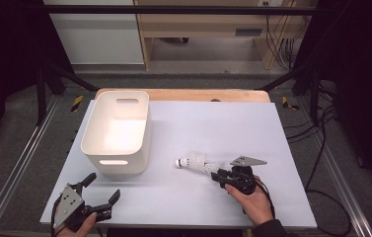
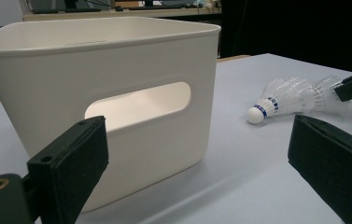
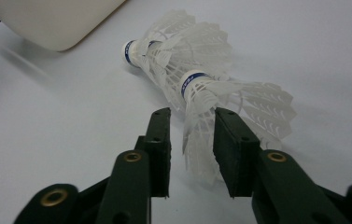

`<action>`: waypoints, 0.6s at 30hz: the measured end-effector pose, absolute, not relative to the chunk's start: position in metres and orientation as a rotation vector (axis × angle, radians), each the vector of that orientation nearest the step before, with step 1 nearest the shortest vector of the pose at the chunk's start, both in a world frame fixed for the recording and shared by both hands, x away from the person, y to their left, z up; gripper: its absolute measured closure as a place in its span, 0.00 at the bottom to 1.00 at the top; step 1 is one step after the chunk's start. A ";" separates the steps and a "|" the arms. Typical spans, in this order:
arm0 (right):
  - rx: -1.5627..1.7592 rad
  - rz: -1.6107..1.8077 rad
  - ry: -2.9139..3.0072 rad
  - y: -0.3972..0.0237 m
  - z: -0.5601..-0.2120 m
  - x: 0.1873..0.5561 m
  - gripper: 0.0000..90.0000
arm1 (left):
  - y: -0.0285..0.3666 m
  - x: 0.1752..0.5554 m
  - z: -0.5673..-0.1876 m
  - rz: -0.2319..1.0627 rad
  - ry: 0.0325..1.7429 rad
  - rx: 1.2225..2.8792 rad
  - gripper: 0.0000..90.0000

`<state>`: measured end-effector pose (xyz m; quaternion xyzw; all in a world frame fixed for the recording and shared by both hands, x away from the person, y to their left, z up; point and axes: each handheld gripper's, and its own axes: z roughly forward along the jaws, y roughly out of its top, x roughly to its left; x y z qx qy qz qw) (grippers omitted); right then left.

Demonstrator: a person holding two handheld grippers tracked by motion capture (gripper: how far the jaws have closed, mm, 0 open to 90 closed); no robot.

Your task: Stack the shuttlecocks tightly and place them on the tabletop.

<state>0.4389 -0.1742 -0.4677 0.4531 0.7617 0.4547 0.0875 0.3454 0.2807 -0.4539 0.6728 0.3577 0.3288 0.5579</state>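
Nearest me, at the table's (image 1: 272, 217) near left corner, I am holding the left gripper (image 1: 102, 195) idle with its jaws spread wide and nothing between them, aimed at the handle slot of the white bin (image 2: 117, 70) so that it is staying out of the working lane. To the right, I am working the right gripper (image 1: 216, 177) low over the table, pointing left along the shuttlecocks (image 1: 198, 163), which are lying on their sides near the middle right of the sheet, nested one into another with the white cork tip facing the bin. In the right gripper view the jaws are standing narrowly apart around the feather skirt of the nearest shuttlecock (image 3: 201, 140); one pad seems to be brushing the feathers, though I am not seeing a firm clamp. Gripping the skirt probably suits a lift into the bin (image 1: 117, 131), which is standing open and empty just left of them, running toward the far left.
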 end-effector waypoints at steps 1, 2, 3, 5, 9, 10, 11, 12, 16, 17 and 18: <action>1.347 1.356 2.264 -0.175 -0.468 0.440 0.82 | 0.281 0.345 -0.454 0.776 0.844 1.588 0.06; 1.345 1.365 2.260 -0.175 -0.468 0.440 0.85 | 0.281 0.345 -0.454 0.776 0.843 1.589 0.06; 1.349 1.374 2.255 -0.176 -0.468 0.441 0.87 | 0.281 0.345 -0.454 0.776 0.843 1.589 0.06; 1.349 1.391 2.253 -0.177 -0.468 0.441 0.92 | 0.280 0.345 -0.454 0.776 0.843 1.590 0.06; 1.331 1.408 2.256 -0.179 -0.469 0.443 0.99 | 0.280 0.345 -0.454 0.776 0.842 1.590 0.06; 1.331 1.417 2.257 -0.180 -0.469 0.443 1.00 | 0.280 0.345 -0.454 0.776 0.842 1.590 0.06; 1.332 1.422 2.260 -0.180 -0.468 0.443 1.00 | 0.280 0.345 -0.454 0.776 0.842 1.590 0.06; 1.325 1.424 2.263 -0.180 -0.469 0.444 1.00 | 0.280 0.345 -0.454 0.776 0.843 1.590 0.06; 1.304 1.449 2.272 -0.181 -0.467 0.446 1.00 | 0.280 0.345 -0.454 0.776 0.843 1.590 0.06; 1.299 1.454 2.270 -0.181 -0.467 0.446 1.00 | 0.280 0.345 -0.454 0.776 0.843 1.590 0.06; 1.293 1.465 2.271 -0.181 -0.466 0.447 1.00 | 0.280 0.345 -0.454 0.776 0.843 1.590 0.06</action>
